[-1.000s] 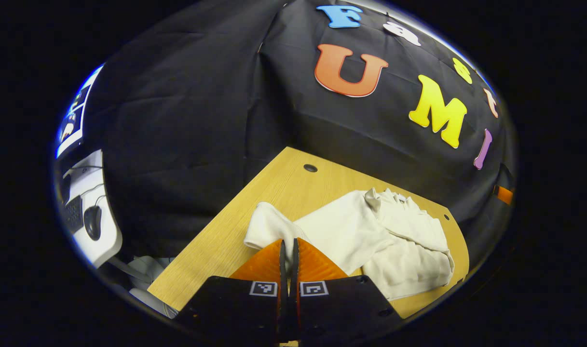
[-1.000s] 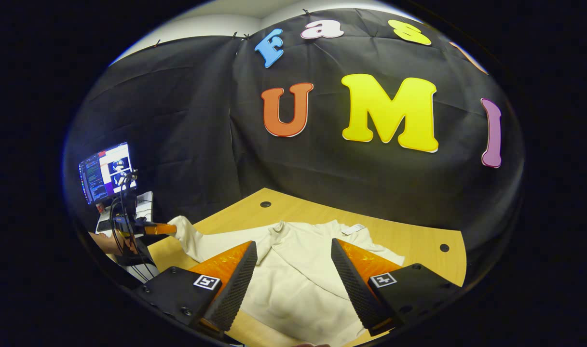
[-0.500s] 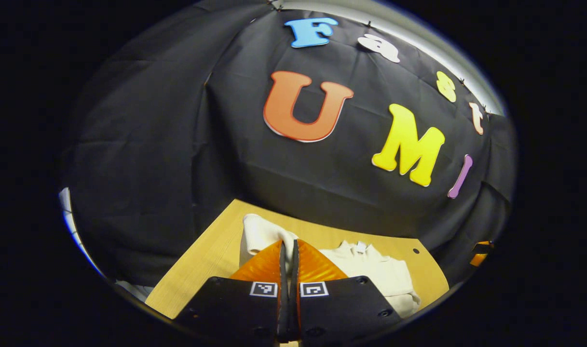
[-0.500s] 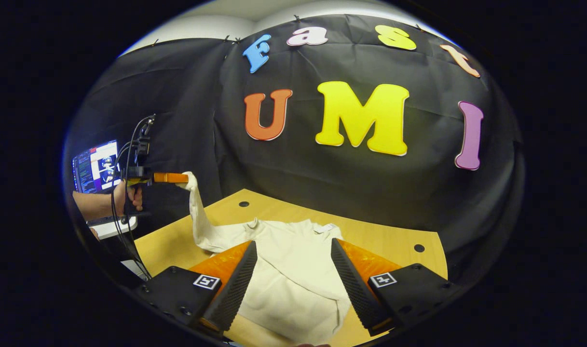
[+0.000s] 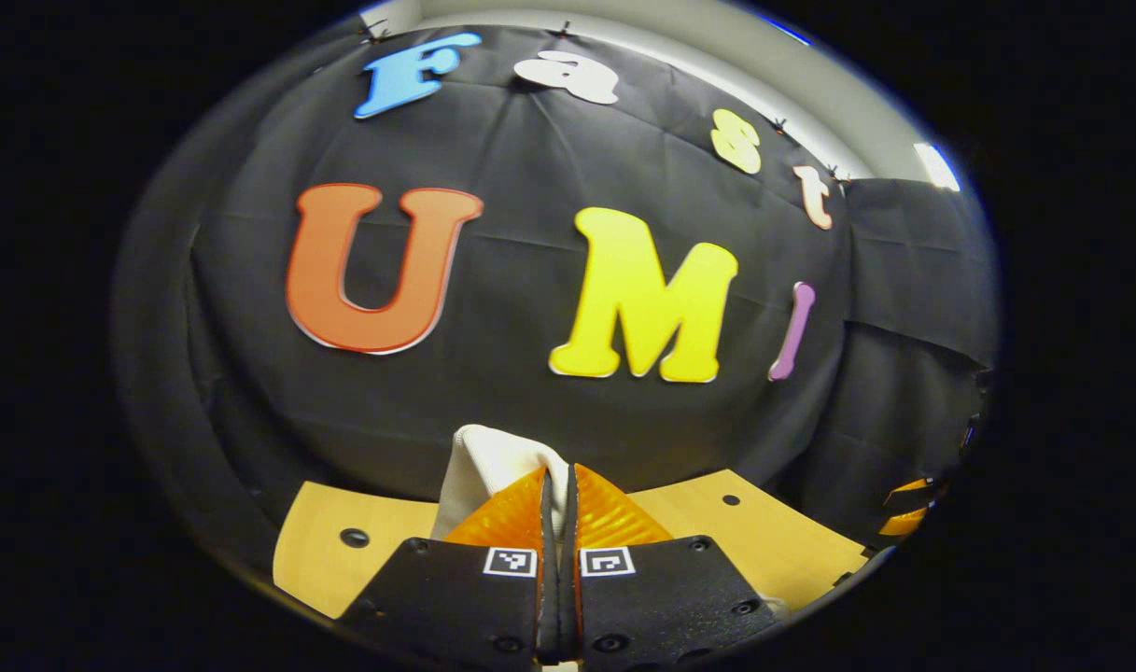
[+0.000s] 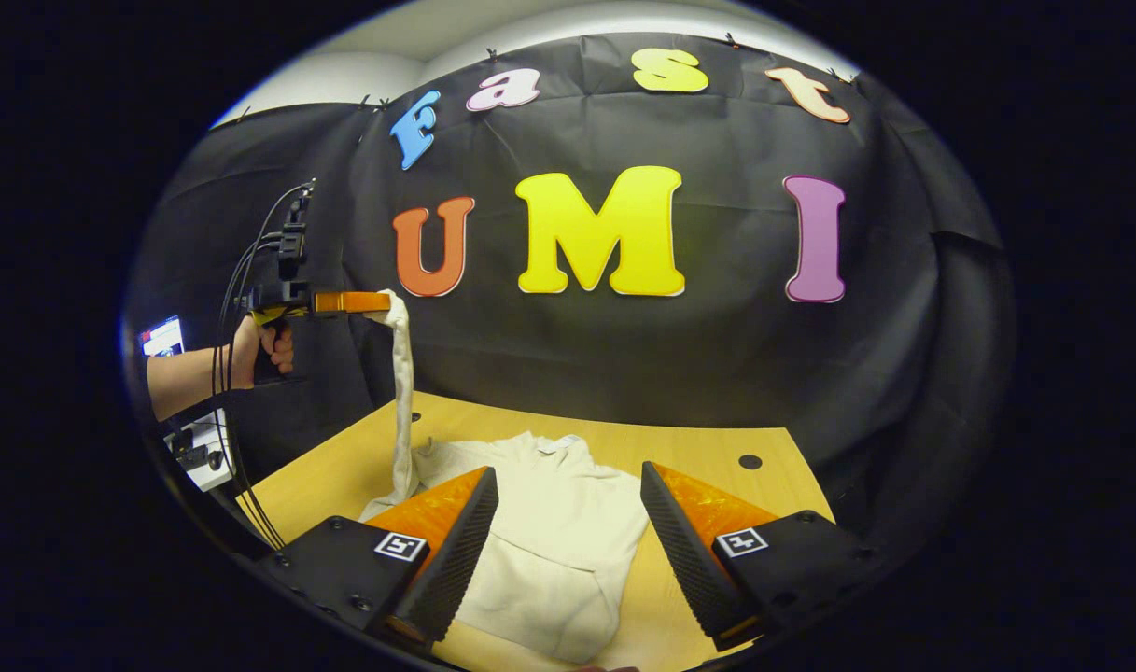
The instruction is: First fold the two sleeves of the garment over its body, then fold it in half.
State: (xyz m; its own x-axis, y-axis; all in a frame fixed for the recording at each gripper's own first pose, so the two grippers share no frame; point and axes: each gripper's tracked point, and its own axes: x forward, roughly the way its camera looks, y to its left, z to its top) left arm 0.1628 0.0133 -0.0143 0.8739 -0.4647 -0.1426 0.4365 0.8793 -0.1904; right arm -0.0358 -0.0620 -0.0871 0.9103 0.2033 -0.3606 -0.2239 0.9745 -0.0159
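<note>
While the left gripper [image 5: 558,485], clamped on the cuff of one sleeve [image 6: 401,373], holds it high so it can swing over the body, the cream garment [image 6: 539,532] lies on the table [image 6: 698,443] beneath the spread-fingered, empty right gripper [image 6: 568,523].

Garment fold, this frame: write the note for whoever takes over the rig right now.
Left hand-held gripper: shut on the sleeve cuff, held high so the sleeve hangs almost straight down to the table.
Right hand-held gripper: open, empty, above the garment body.
Done: one sleeve appears already folded over the body.
Left: lay the raised sleeve across the body, then fold the garment in half.
</note>
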